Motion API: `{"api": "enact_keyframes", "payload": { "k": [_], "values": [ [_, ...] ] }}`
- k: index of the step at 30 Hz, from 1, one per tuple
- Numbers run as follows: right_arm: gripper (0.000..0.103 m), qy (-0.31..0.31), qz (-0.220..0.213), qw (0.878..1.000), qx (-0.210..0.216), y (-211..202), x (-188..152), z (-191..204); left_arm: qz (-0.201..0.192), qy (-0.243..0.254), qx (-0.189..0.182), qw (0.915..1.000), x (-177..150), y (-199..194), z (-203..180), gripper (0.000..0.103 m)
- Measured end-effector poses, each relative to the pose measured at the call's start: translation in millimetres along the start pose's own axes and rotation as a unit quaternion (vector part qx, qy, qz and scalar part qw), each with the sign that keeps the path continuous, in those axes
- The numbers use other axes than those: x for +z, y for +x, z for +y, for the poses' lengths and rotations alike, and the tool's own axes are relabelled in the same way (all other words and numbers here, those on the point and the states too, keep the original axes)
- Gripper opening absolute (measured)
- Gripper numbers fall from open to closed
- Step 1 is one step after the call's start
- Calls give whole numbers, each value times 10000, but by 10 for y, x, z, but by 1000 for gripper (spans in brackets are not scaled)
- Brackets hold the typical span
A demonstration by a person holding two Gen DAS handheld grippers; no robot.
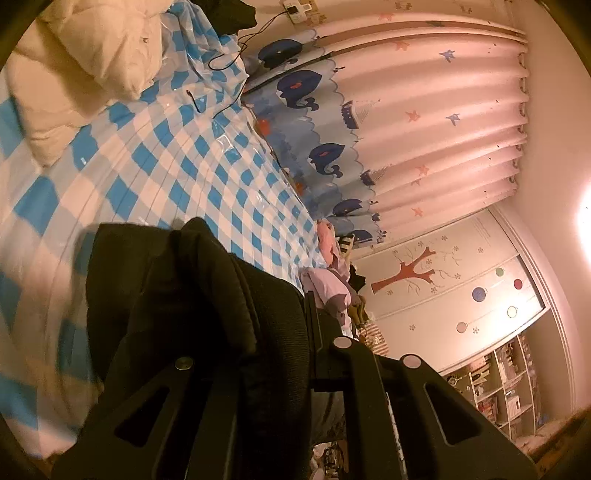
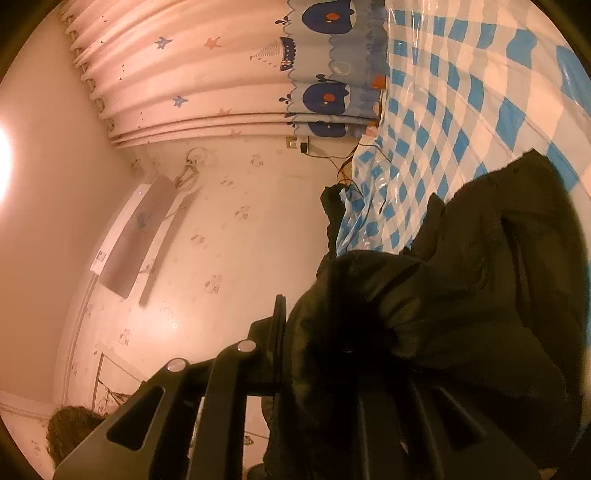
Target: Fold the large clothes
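No writing anywhere that can be read. A small label sits on the end of the wall-mounted air conditioner (image 2: 135, 236), but its print is too small to make out. The charger plugged into the wall socket (image 1: 293, 9) carries no legible mark either.

Containers: an open shelf unit (image 1: 506, 391) stands low beside the sliding wardrobe door (image 1: 454, 280), the one with the red tree and coloured dots. Its compartments are packed with what look like boxes and small items; the contents are too small to sort out. A heap of mixed clothes (image 1: 340, 291), pink and lilac among them, lies at the far edge of the bed.

The dark garment (image 1: 192, 288) is the task's thing. It is gathered up at both grippers and hangs down onto the blue-and-white checked plastic sheet (image 1: 177, 155) covering the bed.

Left gripper (image 1: 273, 332): jaws pressed nearly together, pinching a thick ribbed fold of the garment, which bulges over one finger.

Right gripper (image 2: 317, 332): jaws close together, clamping bunched dark cloth; one finger is buried under the fabric.

Cream duvet (image 1: 74, 74) piled at the head of the bed. A black cable (image 1: 229, 66) trails from the socket across the sheet. Whale-and-star curtain (image 1: 388, 110) runs along the bedside.
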State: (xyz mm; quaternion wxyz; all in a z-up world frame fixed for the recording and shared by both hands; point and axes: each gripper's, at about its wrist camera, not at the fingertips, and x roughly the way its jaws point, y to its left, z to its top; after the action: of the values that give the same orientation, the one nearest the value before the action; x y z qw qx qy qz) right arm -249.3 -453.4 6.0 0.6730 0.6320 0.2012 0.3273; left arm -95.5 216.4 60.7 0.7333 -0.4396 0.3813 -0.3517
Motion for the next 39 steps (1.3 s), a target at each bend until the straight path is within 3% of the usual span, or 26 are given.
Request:
{"api": "enact_keyframes", "payload": {
  "k": [6, 18, 26, 29, 31, 32, 34, 35, 39],
  "values": [
    [15, 131, -109, 9995, -278, 153, 270, -178, 16, -204, 204, 9996, 267, 398, 207, 6],
    [15, 926, -382, 9863, -1310, 351, 766, -1022, 66, -792, 928, 9925, 609, 1202, 953, 6],
    [20, 1110, -251, 9823, -1485, 396, 816, -1171, 173, -982, 1284, 9867, 602, 1385, 1275, 7],
    [48, 1057, -221, 9841, -1407, 362, 778, -1035, 181, -978, 1281, 9868, 610, 1366, 1225, 8],
    [66, 913, -150, 9863, -1364, 373, 737, -891, 189, -925, 1267, 9874, 611, 1338, 1137, 16],
    [67, 863, -91, 9868, -1366, 384, 708, -817, 178, -932, 1227, 9879, 613, 1316, 1089, 21],
    [71, 810, -10, 9879, -1324, 382, 658, -712, 113, -960, 1141, 9888, 621, 1276, 1013, 44],
    [72, 780, 24, 9885, -1293, 373, 631, -664, 89, -975, 1097, 9891, 628, 1265, 979, 50],
    [76, 735, 301, 9878, -1340, 380, 527, -531, 90, -890, 1224, 9884, 652, 1295, 895, 53]
  ]
}}
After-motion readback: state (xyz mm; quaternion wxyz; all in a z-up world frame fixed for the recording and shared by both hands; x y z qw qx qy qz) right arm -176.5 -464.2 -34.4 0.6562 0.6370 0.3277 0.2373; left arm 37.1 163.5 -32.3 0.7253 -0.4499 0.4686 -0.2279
